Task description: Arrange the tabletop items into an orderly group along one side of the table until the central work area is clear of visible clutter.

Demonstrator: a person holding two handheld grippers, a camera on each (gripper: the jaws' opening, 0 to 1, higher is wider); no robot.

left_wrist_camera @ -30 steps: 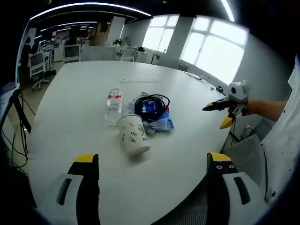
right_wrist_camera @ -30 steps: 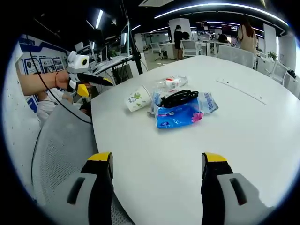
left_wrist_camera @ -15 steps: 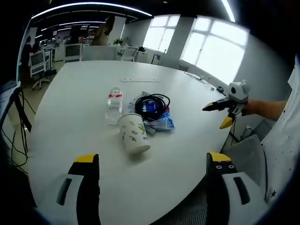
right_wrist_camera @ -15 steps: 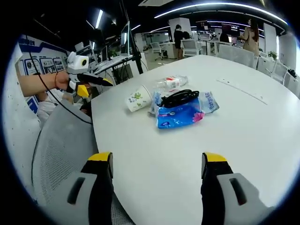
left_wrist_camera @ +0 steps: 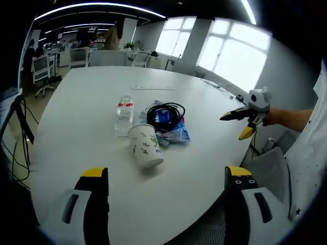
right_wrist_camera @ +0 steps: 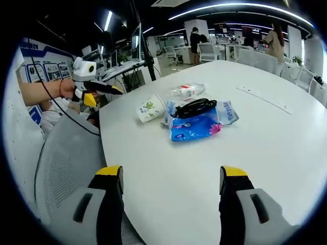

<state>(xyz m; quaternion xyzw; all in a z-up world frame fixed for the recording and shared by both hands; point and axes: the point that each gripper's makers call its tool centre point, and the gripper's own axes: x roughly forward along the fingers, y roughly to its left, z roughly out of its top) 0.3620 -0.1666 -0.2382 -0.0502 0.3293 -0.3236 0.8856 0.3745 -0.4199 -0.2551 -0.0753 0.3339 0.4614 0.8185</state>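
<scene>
Centrally, toppled paper cup point(left_wrist_camera: 146, 148), coiled cable point(left_wrist_camera: 164, 114)

Bright, sharp views; daylight from blown-out windows point(left_wrist_camera: 232, 53) and ceiling strips point(right_wrist_camera: 240, 6); soft shadows on the table point(left_wrist_camera: 76, 127); fisheye bending at edges.

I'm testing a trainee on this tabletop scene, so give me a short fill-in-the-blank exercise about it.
1. The paper cup lies on its ____.
2. The coiled black cable rests on top of the ____ packet.
3. The water bottle has a ____ label.
4. Both claws, left and right, hold ____.

Missing words: side; blue; red; nothing
</scene>
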